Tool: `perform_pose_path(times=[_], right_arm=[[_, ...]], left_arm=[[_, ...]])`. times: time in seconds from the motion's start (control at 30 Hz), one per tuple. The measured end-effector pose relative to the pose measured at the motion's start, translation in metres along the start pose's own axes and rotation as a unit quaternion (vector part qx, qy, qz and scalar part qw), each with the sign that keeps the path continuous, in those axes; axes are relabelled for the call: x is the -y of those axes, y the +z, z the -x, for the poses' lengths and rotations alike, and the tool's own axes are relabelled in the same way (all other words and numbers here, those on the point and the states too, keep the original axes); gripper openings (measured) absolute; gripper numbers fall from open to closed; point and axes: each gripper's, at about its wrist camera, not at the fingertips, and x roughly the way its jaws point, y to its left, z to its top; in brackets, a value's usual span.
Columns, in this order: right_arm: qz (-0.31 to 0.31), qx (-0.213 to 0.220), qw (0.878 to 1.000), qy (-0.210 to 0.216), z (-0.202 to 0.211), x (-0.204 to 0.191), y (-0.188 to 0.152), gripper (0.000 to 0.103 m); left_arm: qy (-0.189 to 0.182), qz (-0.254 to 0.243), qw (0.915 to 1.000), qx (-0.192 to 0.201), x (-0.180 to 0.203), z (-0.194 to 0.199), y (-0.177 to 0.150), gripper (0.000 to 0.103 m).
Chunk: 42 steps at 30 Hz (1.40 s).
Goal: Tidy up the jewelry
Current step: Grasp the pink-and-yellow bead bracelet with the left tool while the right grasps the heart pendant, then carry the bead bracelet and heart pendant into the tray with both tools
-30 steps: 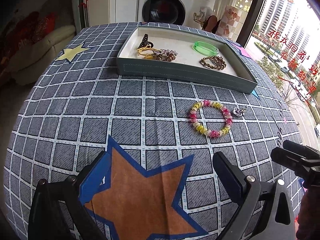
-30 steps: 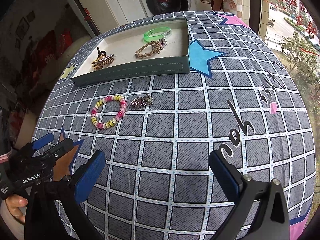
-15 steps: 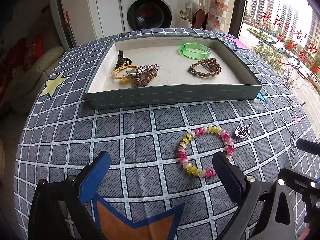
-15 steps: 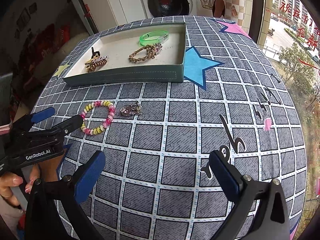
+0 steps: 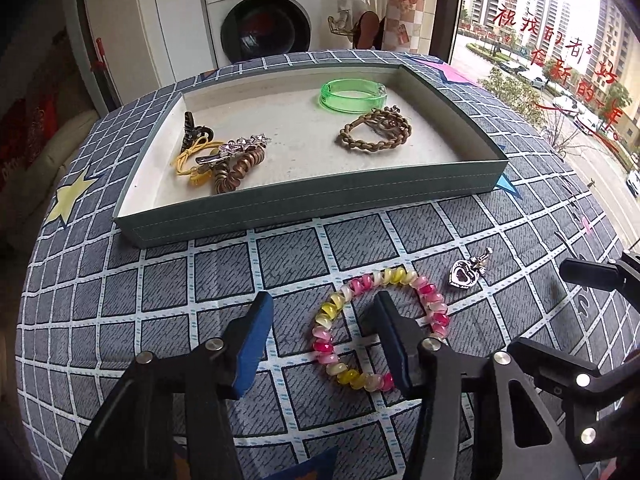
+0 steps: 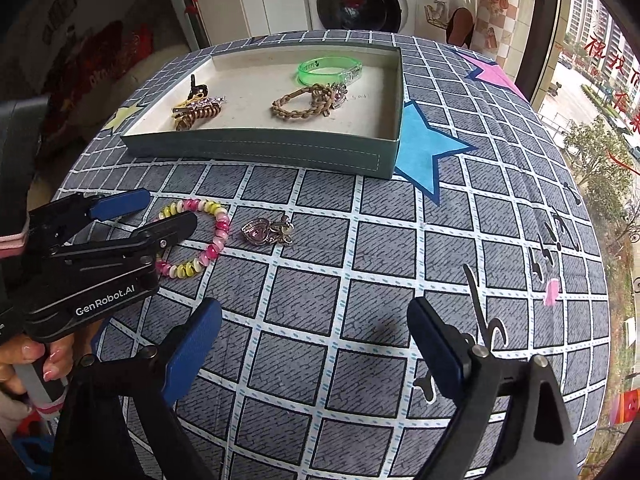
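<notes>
Two grippers over a checked cloth (image 5: 120,280), both open, neither holding anything.

Going left to right in the left wrist view: left gripper (image 5: 320,336) partly open, fingers set either side of the near-left arc of the bead bracelet (image 5: 348,376). Left finger (image 5: 252,340) outside the ring, on bare cloth. Right finger (image 5: 392,344) inside the ring, its base over the near beads. Cannot tell whether either finger touches the beads. Pink, yellow and white beads lying flat on the cloth, in front of the tray. Just beside the bracelet on the right, not touching it, a small silver heart charm (image 5: 464,274). Farther right, at the edge, part of the right gripper.

Behind, a shallow green tray (image 5: 304,200) with a pale floor. Inside, from the left: a dark hair clip (image 5: 190,130), a yellow hair tie (image 5: 192,156), a sparkly star clip (image 5: 240,146) on top of a brown coil tie (image 5: 236,170), all bunched in a heap. Then a green bangle (image 5: 352,94) near the back, and a brown braided bracelet (image 5: 376,134) just in front of it.

In the right wrist view: right gripper (image 6: 316,336) wide open, hanging over bare cloth, well apart from the beads and the charm. Left of it, the left gripper at the bracelet. Blue star (image 6: 424,148) printed on the cloth by the tray corner.
</notes>
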Motion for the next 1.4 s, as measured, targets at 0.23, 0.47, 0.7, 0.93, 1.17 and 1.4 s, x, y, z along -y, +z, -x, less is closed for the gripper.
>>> perform_pose_path(times=[0.23,0.47,0.7,0.93,1.17,1.4], right_arm=[[0.018,-0.001,1.0,-0.007,-0.013,-0.01,0.012,0.079],[0.047,0.001,0.999,-0.016,-0.026,-0.03,0.029,0.075],[0.061,0.007,0.998,-0.019,-0.027,-0.043,0.032,0.049],[0.041,0.015,0.999,-0.022,-0.021,-0.043,0.027,0.034],[0.018,0.019,1.0,-0.003,-0.004,-0.034,0.018,0.034],[-0.006,0.024,1.0,0.019,0.011,-0.026,0.009,0.034]], left_arm=[[0.011,0.023,0.9997,0.001,-0.014,0.006,-0.006,0.022],[0.015,0.04,0.9991,0.003,-0.03,0.013,-0.02,0.022],[0.019,0.037,0.9991,0.008,-0.029,0.015,-0.022,0.022],[0.018,0.042,0.9989,0.007,-0.029,0.017,-0.025,0.022],[0.021,0.045,0.9987,0.008,-0.027,0.02,-0.027,0.022],[0.002,0.064,0.9979,0.011,-0.034,0.027,-0.031,0.022]])
